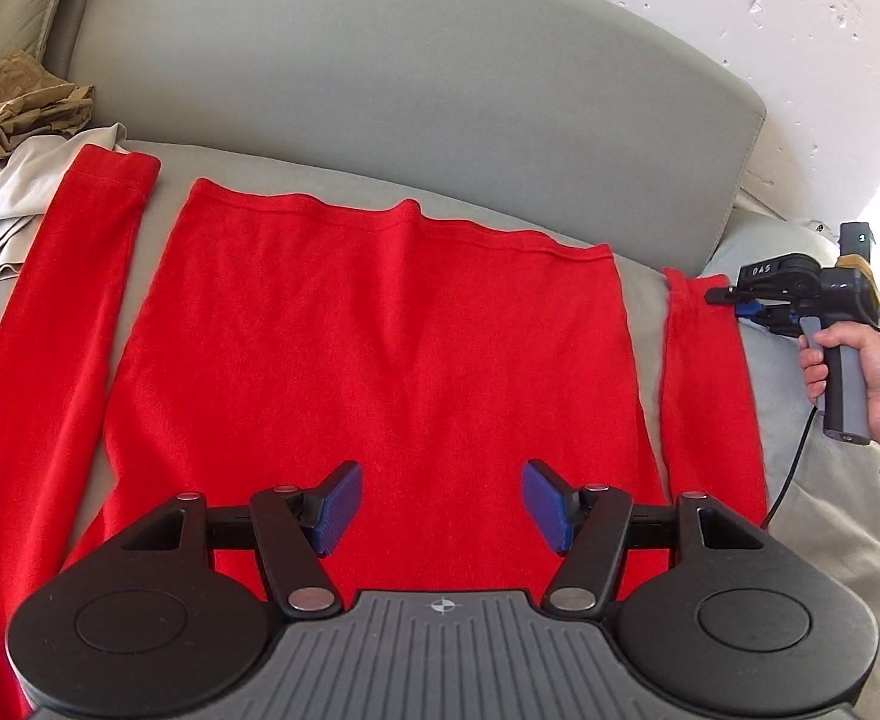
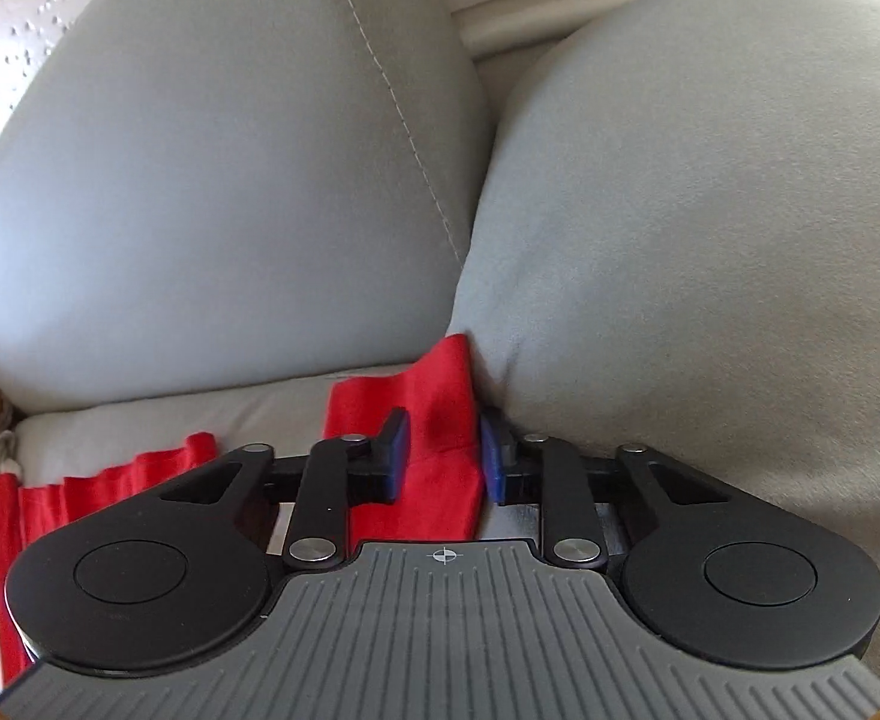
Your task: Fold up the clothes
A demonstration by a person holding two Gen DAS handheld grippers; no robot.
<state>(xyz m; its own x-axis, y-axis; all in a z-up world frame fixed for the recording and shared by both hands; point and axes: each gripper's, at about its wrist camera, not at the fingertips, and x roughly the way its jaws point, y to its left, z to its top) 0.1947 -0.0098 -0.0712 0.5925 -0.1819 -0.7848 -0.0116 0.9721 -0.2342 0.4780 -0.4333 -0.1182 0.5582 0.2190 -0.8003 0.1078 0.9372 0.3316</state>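
Red sweater (image 1: 374, 330) beneath spread left claw (image 1: 438, 504).

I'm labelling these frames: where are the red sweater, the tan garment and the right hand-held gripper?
red sweater (image 1: 380, 330): left wrist view, body panel.
tan garment (image 1: 14, 102): left wrist view, crumpled top.
right hand-held gripper (image 2: 442, 456): right wrist view, between fingertips.

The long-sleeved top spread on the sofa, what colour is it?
Plain bright red, no pattern. The long-sleeved knit top shows best in the left wrist view.
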